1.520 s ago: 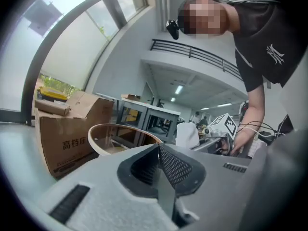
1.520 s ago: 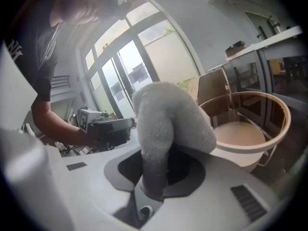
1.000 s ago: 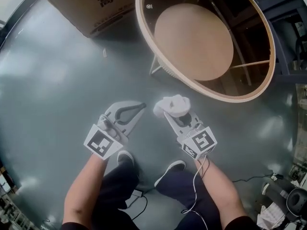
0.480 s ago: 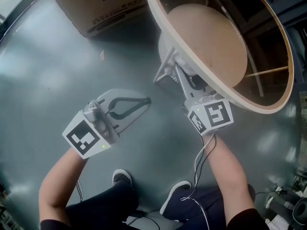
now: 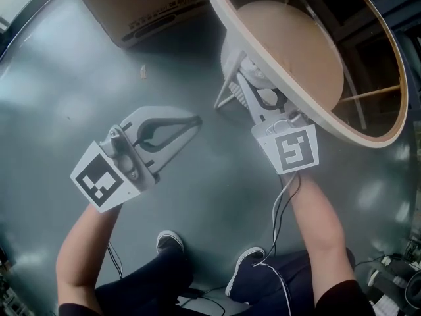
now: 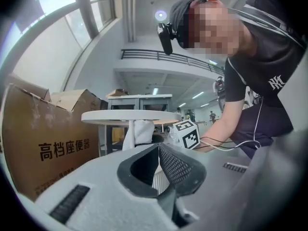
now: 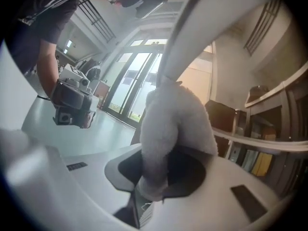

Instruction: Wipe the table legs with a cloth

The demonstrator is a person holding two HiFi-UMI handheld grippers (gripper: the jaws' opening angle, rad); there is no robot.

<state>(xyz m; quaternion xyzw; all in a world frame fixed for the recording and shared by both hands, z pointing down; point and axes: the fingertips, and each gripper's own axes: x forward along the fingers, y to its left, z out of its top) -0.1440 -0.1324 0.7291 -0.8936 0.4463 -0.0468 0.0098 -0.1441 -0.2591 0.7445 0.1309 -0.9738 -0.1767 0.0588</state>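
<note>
A round table (image 5: 368, 137) with a cream rim and a glass top stands at the upper right. Its white leg (image 7: 192, 32) slants up through the right gripper view. My right gripper (image 5: 248, 79) reaches under the rim, shut on a white cloth (image 5: 231, 52). The cloth (image 7: 173, 124) bulges from the jaws and presses on the leg. My left gripper (image 5: 195, 120) hovers over the floor to the left of the table, shut and empty. In the left gripper view its jaws (image 6: 159, 148) meet, with the table (image 6: 130, 116) and the cloth (image 6: 139, 131) beyond.
A brown cardboard box (image 5: 151, 5) with black print sits on the grey floor (image 5: 59, 91) left of the table. A wooden lower shelf (image 5: 296, 41) shows through the glass. My shoes (image 5: 172, 242) and a cable (image 5: 279, 209) lie below the grippers.
My right gripper has carried the cloth from open floor up under the table rim, onto the leg. The left gripper has drifted left and stays shut.
</note>
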